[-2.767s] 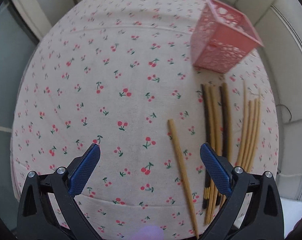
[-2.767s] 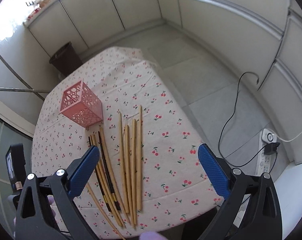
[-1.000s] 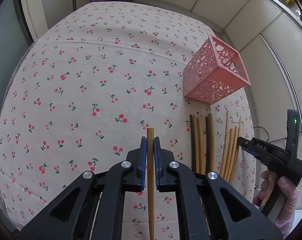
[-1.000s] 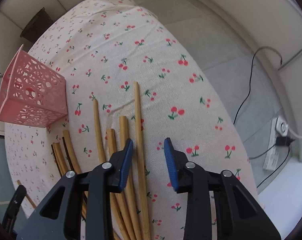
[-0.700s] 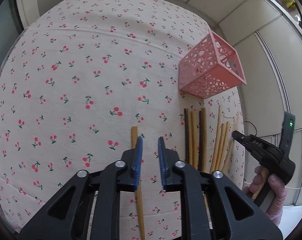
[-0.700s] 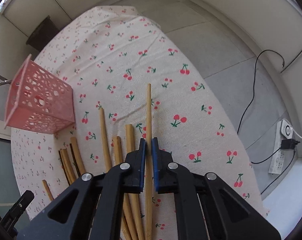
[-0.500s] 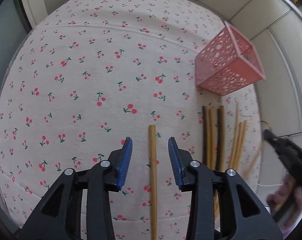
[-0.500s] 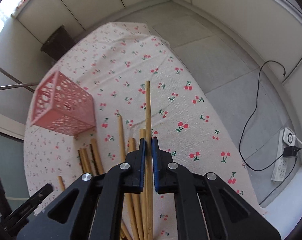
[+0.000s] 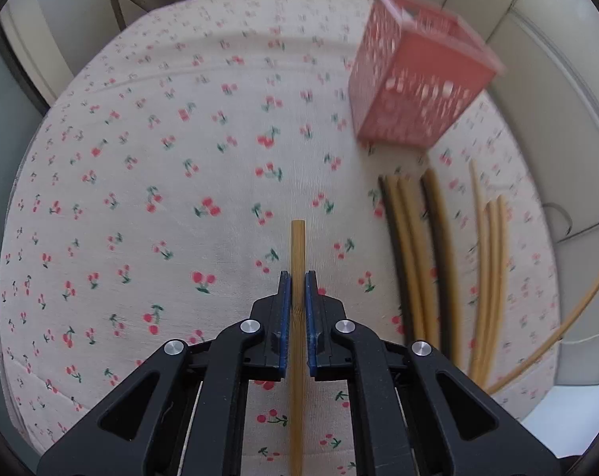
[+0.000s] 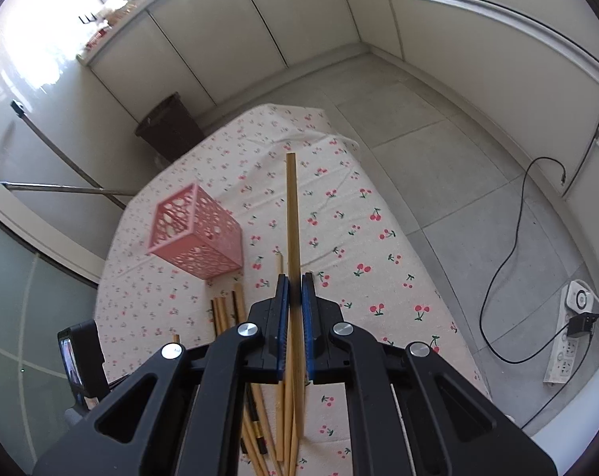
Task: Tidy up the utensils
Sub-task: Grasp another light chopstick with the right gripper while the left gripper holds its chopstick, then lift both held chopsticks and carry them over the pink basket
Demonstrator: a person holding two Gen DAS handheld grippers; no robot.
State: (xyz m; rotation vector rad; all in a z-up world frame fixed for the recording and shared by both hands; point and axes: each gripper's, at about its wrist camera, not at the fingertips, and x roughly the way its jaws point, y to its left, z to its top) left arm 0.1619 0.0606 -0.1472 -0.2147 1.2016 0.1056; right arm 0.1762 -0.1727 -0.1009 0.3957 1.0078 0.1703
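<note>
progress: i judge the job barely begun. as far as i can see, the pink basket (image 10: 198,234) holds no sticks yet, though its inside is only partly visible.
left tool (image 9: 294,283): clamped on a single chopstick (image 9: 298,246), which runs straight out between the jaws, well short of the basket (image 9: 414,87) and off to its left.
right tool (image 10: 291,285): closed around a long chopstick (image 10: 291,214), raised off the table (image 10: 379,277), its tip reaching past the basket's right side.
left to do: the loose chopsticks (image 9: 426,246) lie in rows on the table just in front of the basket, two darker ones among them.
next, my guess: both held sticks go into the basket, then the rest.
</note>
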